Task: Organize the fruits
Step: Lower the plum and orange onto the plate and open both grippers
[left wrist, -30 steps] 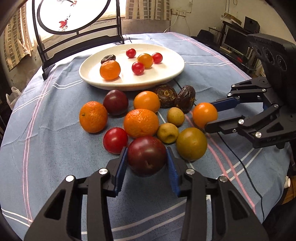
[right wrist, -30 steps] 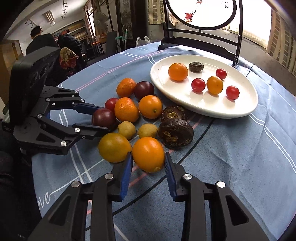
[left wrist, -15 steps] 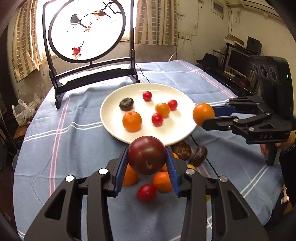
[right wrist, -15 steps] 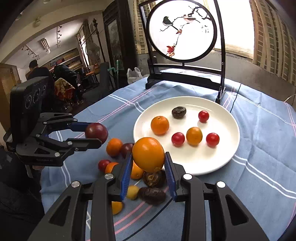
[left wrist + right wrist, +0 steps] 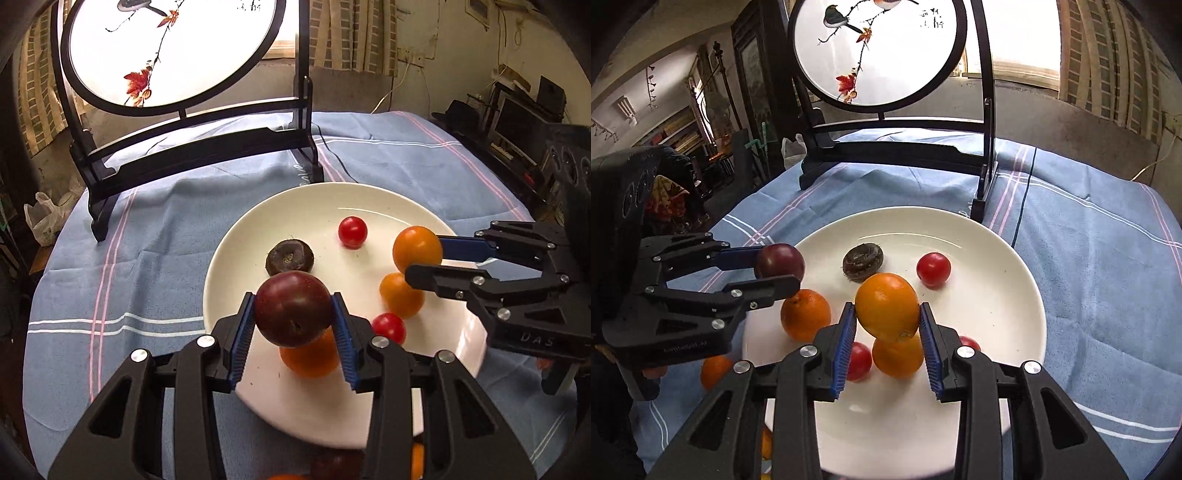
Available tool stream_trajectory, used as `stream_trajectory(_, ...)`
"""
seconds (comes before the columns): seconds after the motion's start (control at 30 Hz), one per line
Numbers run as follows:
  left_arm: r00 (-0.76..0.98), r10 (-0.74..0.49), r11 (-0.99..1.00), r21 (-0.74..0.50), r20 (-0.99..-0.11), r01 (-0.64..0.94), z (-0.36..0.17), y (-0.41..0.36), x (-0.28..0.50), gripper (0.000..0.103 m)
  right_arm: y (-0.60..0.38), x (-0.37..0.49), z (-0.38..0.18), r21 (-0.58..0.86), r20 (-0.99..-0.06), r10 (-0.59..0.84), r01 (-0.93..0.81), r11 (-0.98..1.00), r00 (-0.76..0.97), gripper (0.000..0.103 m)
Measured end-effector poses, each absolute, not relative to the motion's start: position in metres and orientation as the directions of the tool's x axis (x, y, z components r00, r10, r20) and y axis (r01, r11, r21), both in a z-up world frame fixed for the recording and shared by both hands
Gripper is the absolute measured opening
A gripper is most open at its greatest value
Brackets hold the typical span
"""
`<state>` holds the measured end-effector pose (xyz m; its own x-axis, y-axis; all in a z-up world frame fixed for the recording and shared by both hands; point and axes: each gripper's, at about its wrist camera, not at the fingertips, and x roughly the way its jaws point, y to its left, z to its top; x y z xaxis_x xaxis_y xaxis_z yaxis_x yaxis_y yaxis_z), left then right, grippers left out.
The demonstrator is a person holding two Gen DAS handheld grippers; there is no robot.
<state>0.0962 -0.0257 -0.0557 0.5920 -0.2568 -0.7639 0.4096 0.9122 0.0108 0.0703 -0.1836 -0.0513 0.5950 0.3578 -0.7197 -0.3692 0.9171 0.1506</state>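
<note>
My left gripper is shut on a dark red plum and holds it above the near left part of the white plate. My right gripper is shut on an orange fruit and holds it above the plate. On the plate lie a tangerine, a dark brown passion fruit, red cherry tomatoes and a small orange fruit. The right gripper shows in the left wrist view; the left one shows in the right wrist view.
A round painted screen on a black stand rises just behind the plate on the blue striped tablecloth. More fruit lies on the cloth below the plate's near edge, mostly hidden. A cable runs off the far side.
Both grippers lifted their fruits off the cloth and carried them forward over the plate. The pile of loose fruit has dropped out of sight beneath the grippers.
</note>
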Motion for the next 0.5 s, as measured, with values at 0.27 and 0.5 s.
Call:
stream_trajectory(0.27,0.675,-0.210,0.938,0.048,-0.707,0.343,-0.050,-0.018,0.086,0.069,-0.183,0.063,-0.047,0.174,-0.701,0.348,-0.324,0.930,0.623,0.056)
stream_trajectory(0.5,0.763,-0.156,0.943,0.135,-0.627,0.304,-0.025,-0.011,0.031,0.074,-0.173,-0.003,-0.021,0.152,-0.660,0.381,-0.382,0.912,0.647,0.068)
